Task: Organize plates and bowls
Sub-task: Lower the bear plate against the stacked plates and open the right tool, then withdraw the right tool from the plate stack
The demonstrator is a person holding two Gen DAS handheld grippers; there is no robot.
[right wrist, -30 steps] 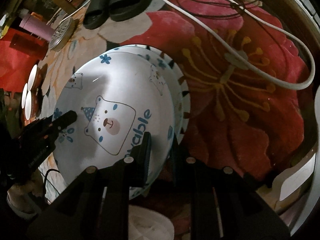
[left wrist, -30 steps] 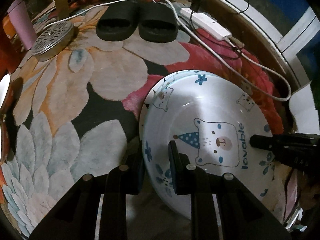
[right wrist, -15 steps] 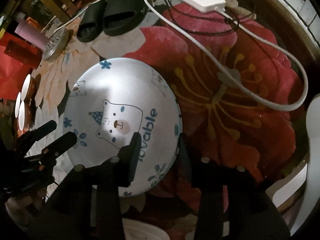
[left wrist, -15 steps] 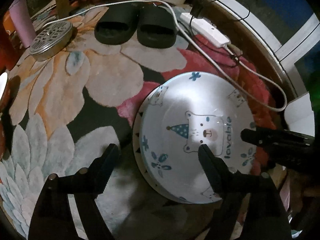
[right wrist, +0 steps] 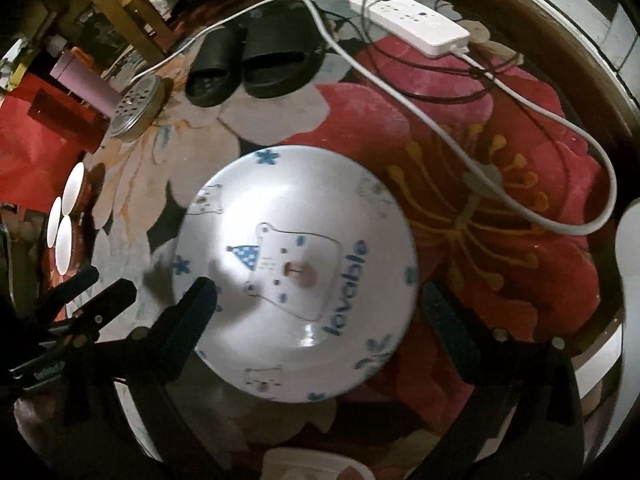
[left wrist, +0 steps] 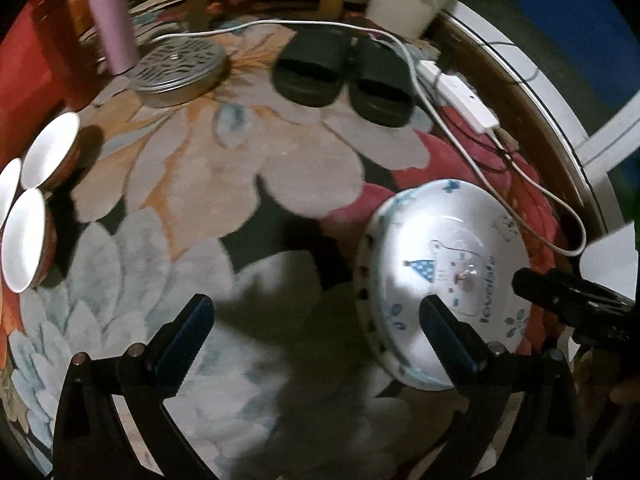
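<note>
White bear-print "lovable" plate [right wrist: 296, 280] lying on a second plate's patterned rim [left wrist: 366, 280], on floral rug [left wrist: 240, 184]. Left gripper [left wrist: 316, 320] jaws just opened wide, empty, beside plate. Right gripper [right wrist: 316, 304] likewise just opened wide, straddling plate above it, gripping nothing. Three small white bowls [left wrist: 28, 200] at rug's left edge.

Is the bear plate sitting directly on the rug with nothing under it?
No. In the left wrist view the bear plate lies on top of another plate, whose patterned rim shows along its left side.
</note>
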